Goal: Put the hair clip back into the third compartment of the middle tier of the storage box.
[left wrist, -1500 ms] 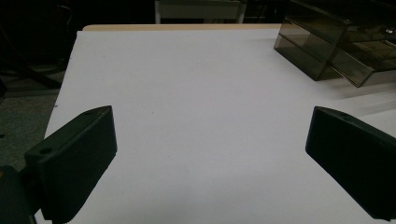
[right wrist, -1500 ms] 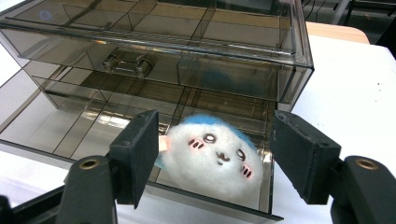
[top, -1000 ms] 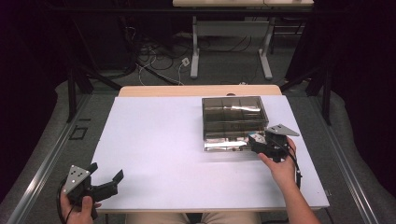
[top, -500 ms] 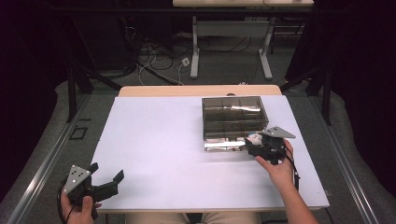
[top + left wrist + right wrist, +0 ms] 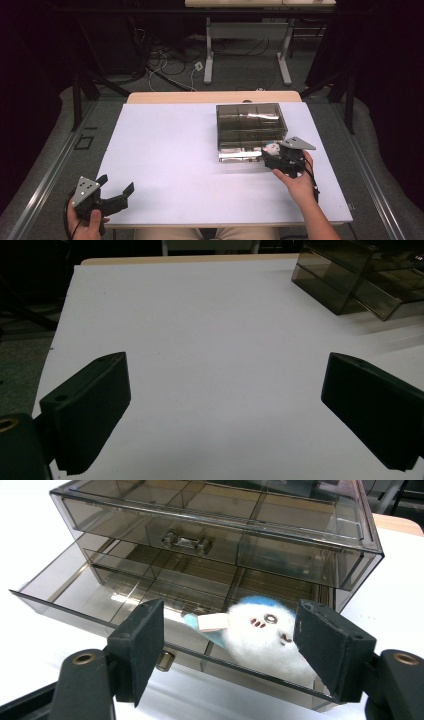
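Lab or recording room: white table ringed by dark curtains, loose cables on grey floor, bench legs behind.

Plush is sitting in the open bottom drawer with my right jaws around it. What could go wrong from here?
1. The white fluffy plush toy with a blue top rises above the front wall of the open bottom drawer, so it could jam under the smoked clear plastic drawer box on closing.
2. The right gripper straddles that wall with jaws apart; withdrawing carelessly could snag it and drag the box.
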The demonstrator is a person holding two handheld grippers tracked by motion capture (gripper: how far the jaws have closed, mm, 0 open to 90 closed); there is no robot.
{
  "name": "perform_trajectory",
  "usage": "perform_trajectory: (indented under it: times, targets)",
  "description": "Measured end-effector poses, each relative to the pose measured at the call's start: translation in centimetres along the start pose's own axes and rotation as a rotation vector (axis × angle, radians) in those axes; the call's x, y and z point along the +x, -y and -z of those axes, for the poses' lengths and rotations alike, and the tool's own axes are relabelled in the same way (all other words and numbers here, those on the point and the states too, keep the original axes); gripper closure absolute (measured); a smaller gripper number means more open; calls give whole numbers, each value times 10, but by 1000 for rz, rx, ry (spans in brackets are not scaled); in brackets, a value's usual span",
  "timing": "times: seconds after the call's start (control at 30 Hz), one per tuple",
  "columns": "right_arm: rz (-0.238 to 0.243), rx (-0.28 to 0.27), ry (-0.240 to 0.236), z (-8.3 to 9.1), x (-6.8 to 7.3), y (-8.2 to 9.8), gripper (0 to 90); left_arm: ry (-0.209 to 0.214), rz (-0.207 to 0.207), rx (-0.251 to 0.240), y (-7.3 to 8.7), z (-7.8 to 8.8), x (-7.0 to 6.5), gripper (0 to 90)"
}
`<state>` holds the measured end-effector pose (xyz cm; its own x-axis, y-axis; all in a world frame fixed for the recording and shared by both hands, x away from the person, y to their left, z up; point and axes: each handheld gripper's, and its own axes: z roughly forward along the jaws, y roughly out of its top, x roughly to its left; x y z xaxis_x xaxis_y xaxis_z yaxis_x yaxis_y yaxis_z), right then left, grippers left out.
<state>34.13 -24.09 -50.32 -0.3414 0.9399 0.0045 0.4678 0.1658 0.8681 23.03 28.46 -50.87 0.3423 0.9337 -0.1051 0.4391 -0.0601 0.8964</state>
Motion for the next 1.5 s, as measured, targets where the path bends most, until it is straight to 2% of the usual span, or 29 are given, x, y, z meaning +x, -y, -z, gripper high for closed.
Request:
perform_trajectory:
  times: [0.27, 0.43, 0.73, 0.77, 0.87, 0.97, 1.13, 1.37, 1.5]
  targets:
    - [-13, -10, -31, 15, 5, -5, 279, -17, 14, -17, 0, 2, 1, 59]
    - [25, -15, -48, 28, 13, -4, 261, -17, 15, -21, 0, 2, 1, 59]
    - [114, 1, -53, 47, 23, 14, 170, -17, 15, -24, 0, 3, 1, 59]
    - [105, 1, -53, 49, 24, 16, 162, -17, 17, -25, 0, 2, 1, 59]
    - [120, 1, -56, 54, 26, 20, 154, -19, 9, -24, -1, 2, 1, 59]
    - [117, -4, -56, 57, 27, 24, 150, -18, 12, -25, -1, 2, 1, 59]
    - [117, -4, -40, 57, 27, 29, 135, -16, 16, -26, -1, 2, 1, 59]
    - [82, -8, -27, 58, 23, 36, 120, -13, 16, -31, -1, 3, 1, 59]
    - [76, -8, -16, 58, 20, 40, 62, -12, 18, -33, -1, 3, 1, 59]
